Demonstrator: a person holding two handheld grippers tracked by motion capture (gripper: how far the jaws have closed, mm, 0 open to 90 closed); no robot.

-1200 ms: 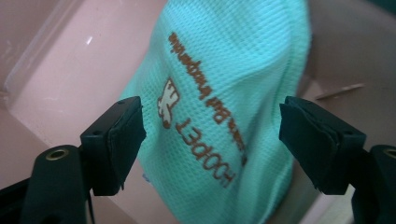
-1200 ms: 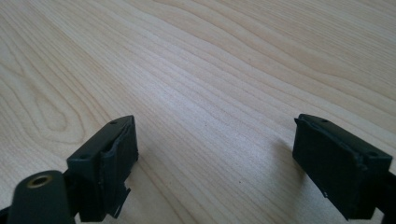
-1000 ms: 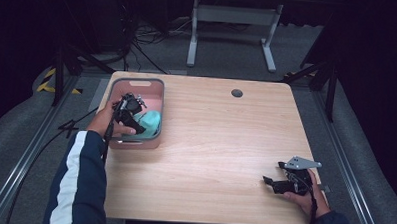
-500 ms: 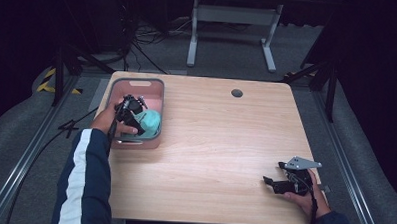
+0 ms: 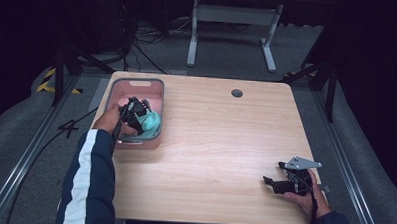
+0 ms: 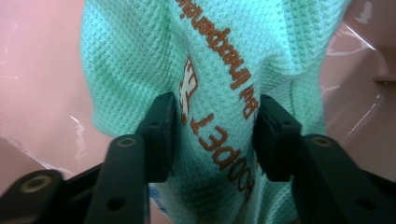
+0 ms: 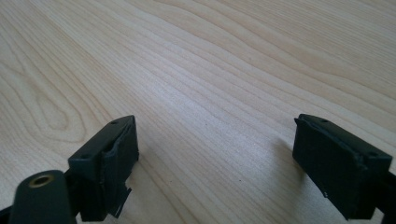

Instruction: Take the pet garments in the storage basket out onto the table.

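Left gripper [image 6: 212, 135] jaws, wide before, have just closed onto the green cloth [image 6: 210, 70].

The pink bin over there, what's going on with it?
A person's left gripper is down in the pink bin at the table's left, its fingers having just been closing on a mint-green knitted cloth with brown lettering; they now pinch a fold of it. The right gripper rests open over bare wood near the right front corner.
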